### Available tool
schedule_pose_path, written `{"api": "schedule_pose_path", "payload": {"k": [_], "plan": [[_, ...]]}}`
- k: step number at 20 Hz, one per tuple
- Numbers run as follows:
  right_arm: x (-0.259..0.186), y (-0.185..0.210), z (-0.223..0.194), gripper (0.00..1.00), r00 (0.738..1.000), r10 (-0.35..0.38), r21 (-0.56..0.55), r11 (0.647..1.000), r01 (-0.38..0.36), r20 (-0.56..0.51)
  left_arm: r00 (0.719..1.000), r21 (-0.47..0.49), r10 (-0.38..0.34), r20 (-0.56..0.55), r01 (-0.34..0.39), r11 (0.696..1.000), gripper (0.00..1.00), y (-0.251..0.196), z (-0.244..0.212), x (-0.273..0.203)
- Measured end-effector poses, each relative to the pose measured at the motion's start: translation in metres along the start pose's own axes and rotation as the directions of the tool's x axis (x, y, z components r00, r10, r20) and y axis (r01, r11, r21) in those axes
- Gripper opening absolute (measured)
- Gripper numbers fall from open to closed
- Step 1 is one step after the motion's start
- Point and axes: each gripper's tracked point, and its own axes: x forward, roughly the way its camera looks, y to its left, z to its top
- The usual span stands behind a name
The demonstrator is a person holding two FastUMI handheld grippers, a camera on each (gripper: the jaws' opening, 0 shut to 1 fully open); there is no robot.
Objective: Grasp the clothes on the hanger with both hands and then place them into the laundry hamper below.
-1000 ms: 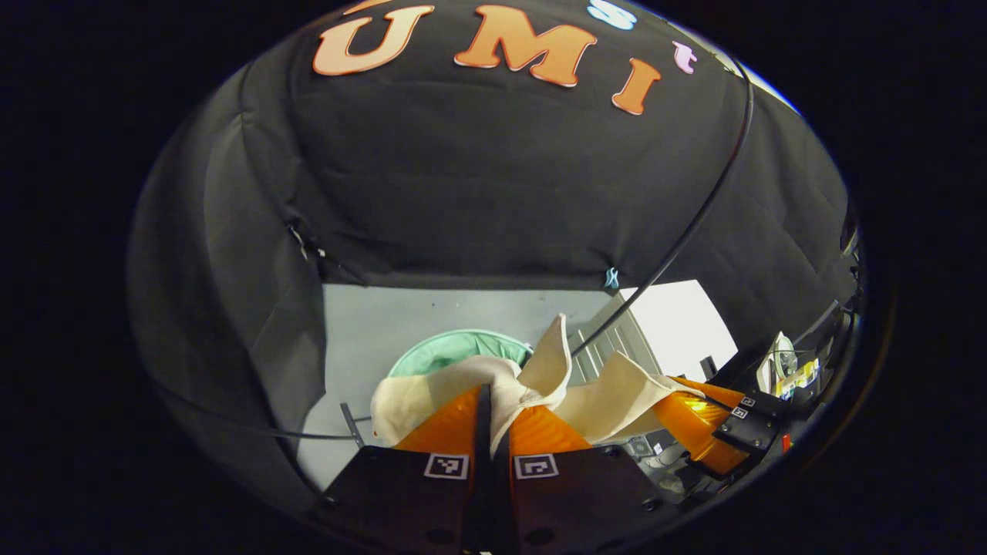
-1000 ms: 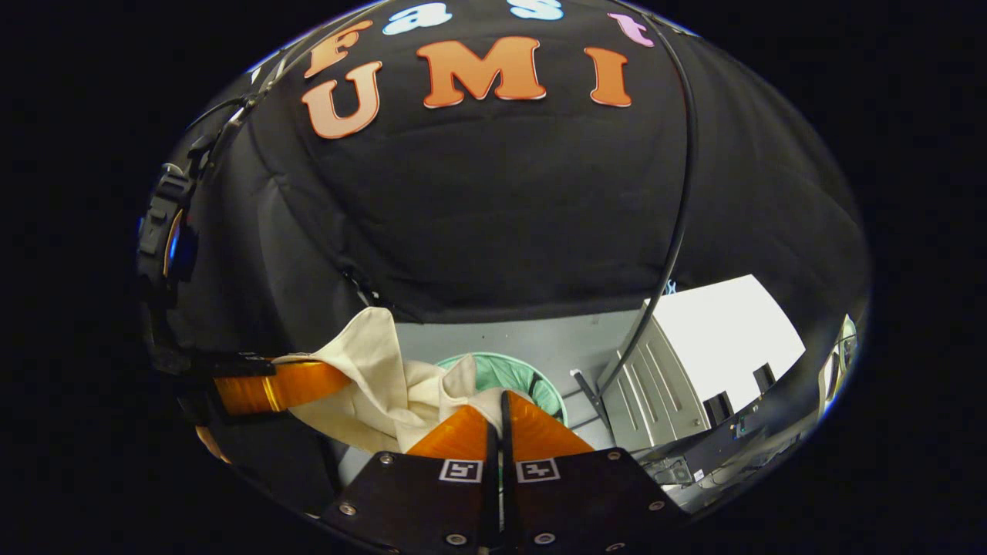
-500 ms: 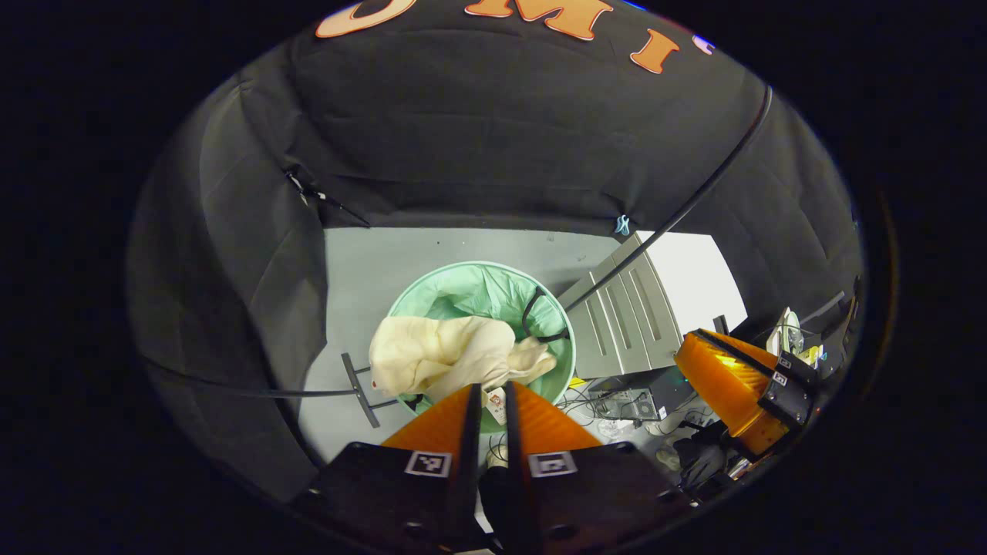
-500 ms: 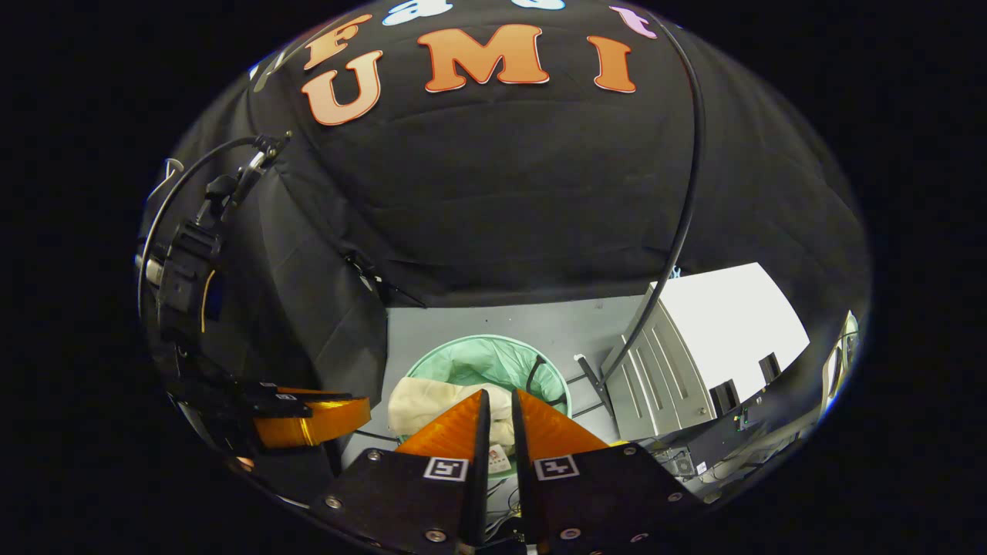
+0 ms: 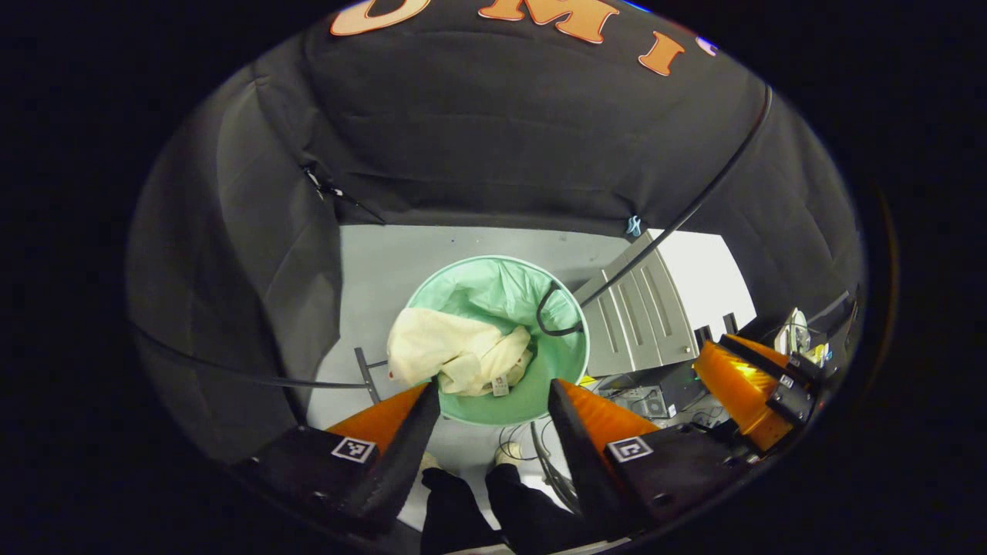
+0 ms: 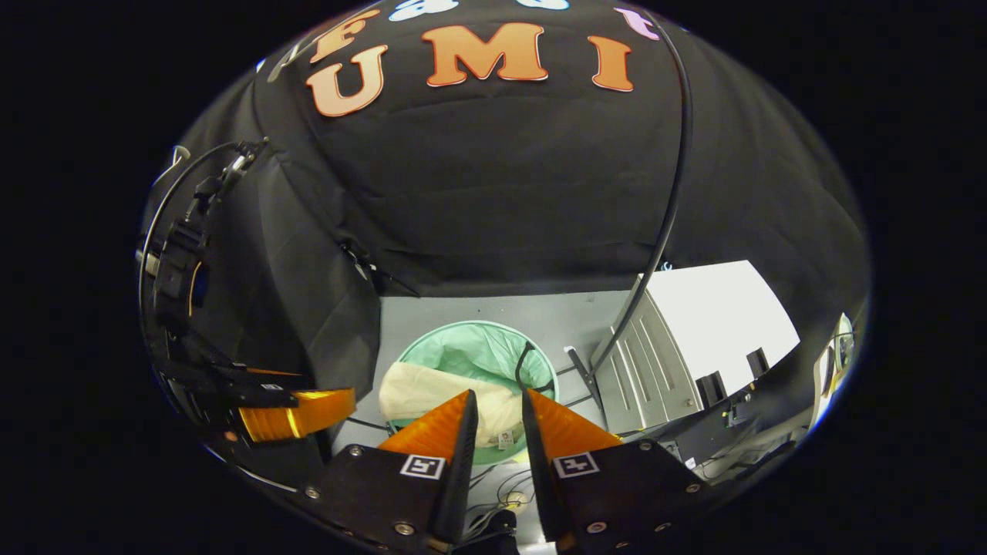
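Note:
The cream garment point(image 5: 455, 351) lies crumpled in the round green-lined laundry hamper point(image 5: 574, 378) on the grey floor, its left part draped over the rim. High above it, my left gripper point(image 5: 493, 389) is wide open and holds nothing. In the right gripper view the garment point(image 6: 416, 385) rests in the hamper point(image 6: 463, 325) below my right gripper point(image 6: 497, 397), which is open by a narrow gap and empty. The right gripper point(image 5: 740, 385) also shows off to the right in the left gripper view. The left gripper point(image 6: 301, 412) is at the lower left of the right gripper view.
A grey drawer cabinet point(image 5: 640, 316) stands right of the hamper. A black cable point(image 5: 694, 204) runs down the wall and loops at the hamper's rim. Metal base bars point(image 5: 368, 370) lie left of the hamper. A person's dark legs point(image 5: 493, 501) stand below, with loose cables on the floor.
Both grippers let go of the cream garment, which dropped into the hamper. The left gripper opened wide and the right opened a little.

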Motion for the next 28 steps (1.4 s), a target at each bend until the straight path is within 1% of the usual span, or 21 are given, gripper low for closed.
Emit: {"api": "schedule_pose_path", "payload": {"k": [2, 3, 4, 5, 6, 7, 9, 10, 11, 12, 13, 15, 17, 19, 21, 23, 24, 27, 28], "plan": [[-0.011, -0.008, -0.002, 0.42, 1.0, -0.013, -0.023, 1.0, 0.013, 0.001, 1.0, -0.026, 0.015, -0.001, -0.015, 1.0, 0.89, 0.01, -0.009, -0.006], [-0.012, -0.011, -0.003, 0.43, 1.0, -0.011, -0.03, 0.999, 0.011, 0.003, 1.0, -0.036, 0.019, -0.002, -0.019, 0.999, 0.83, 0.015, -0.012, -0.01], [-0.016, -0.012, -0.002, 0.48, 1.0, 0.003, -0.039, 0.999, -0.002, 0.006, 1.0, -0.034, 0.03, -0.004, -0.03, 0.999, 0.84, 0.022, -0.019, -0.016], [-0.02, -0.015, -0.003, 0.51, 1.0, 0.008, -0.05, 0.999, -0.008, 0.008, 0.999, -0.023, 0.042, -0.001, -0.042, 0.999, 0.95, 0.03, -0.024, -0.021], [-0.025, -0.022, 0.0, 0.58, 1.0, -0.001, -0.062, 0.998, 0.002, 0.011, 0.998, -0.012, 0.059, 0.006, -0.059, 0.998, 1.0, 0.039, -0.028, -0.026], [-0.03, -0.032, 0.001, 0.62, 1.0, -0.013, -0.071, 0.997, 0.015, 0.018, 0.997, -0.008, 0.079, 0.008, -0.079, 0.997, 0.97, 0.049, -0.032, -0.033], [-0.042, -0.053, 0.008, 0.72, 0.998, -0.053, -0.074, 0.996, 0.056, 0.041, 0.993, -0.03, 0.115, 0.025, -0.115, 0.993, 0.98, 0.066, -0.035, -0.042], [-0.049, -0.062, 0.013, 0.82, 0.996, -0.065, -0.069, 0.995, 0.069, 0.058, 0.991, -0.053, 0.128, 0.038, -0.126, 0.991, 0.99, 0.073, -0.036, -0.051], [-0.057, -0.068, 0.019, 0.86, 0.995, -0.071, -0.063, 0.995, 0.076, 0.074, 0.989, -0.075, 0.137, 0.054, -0.133, 0.988, 0.99, 0.08, -0.036, -0.06], [-0.067, -0.072, 0.025, 0.92, 0.993, -0.074, -0.06, 0.995, 0.08, 0.093, 0.984, -0.096, 0.156, 0.087, -0.147, 0.984, 0.99, 0.09, -0.031, -0.072], [-0.075, -0.078, 0.031, 0.94, 0.991, -0.077, -0.064, 0.994, 0.085, 0.113, 0.977, -0.116, 0.175, 0.125, -0.16, 0.98, 0.98, 0.098, -0.024, -0.085], [-0.094, -0.087, 0.045, 0.94, 0.983, -0.091, -0.088, 0.99, 0.106, 0.158, 0.959, -0.154, 0.204, 0.199, -0.175, 0.972, 0.99, 0.114, -0.012, -0.114], [-0.113, -0.095, 0.064, 0.94, 0.971, -0.101, -0.102, 0.987, 0.125, 0.216, 0.931, -0.175, 0.229, 0.283, -0.184, 0.967, 0.99, 0.132, 0.004, -0.141], [-0.133, -0.097, 0.084, 0.94, 0.957, -0.094, -0.082, 0.989, 0.121, 0.275, 0.894, -0.188, 0.245, 0.375, -0.186, 0.964, 0.99, 0.138, 0.024, -0.177], [-0.157, -0.096, 0.114, 0.94, 0.931, -0.088, -0.053, 0.992, 0.114, 0.354, 0.847, -0.203, 0.27, 0.458, -0.197, 0.959, 0.99, 0.147, 0.042, -0.213], [-0.18, -0.098, 0.141, 0.94, 0.899, -0.076, -0.037, 0.994, 0.102, 0.431, 0.791, -0.201, 0.303, 0.531, -0.23, 0.952, 0.98, 0.153, 0.059, -0.245], [-0.192, -0.099, 0.153, 0.94, 0.881, -0.065, -0.036, 0.995, 0.093, 0.468, 0.765, -0.194, 0.3, 0.57, -0.23, 0.954, 0.98, 0.148, 0.067, -0.261], [-0.217, -0.106, 0.181, 0.94, 0.838, -0.053, -0.034, 0.996, 0.085, 0.543, 0.706, -0.174, 0.26, 0.659, -0.192, 0.966, 0.98, 0.121, 0.091, -0.29], [-0.226, -0.107, 0.189, 0.95, 0.826, -0.042, -0.029, 0.997, 0.07, 0.562, 0.682, -0.171, 0.259, 0.684, -0.196, 0.966, 0.98, 0.119, 0.095, -0.3]]}}
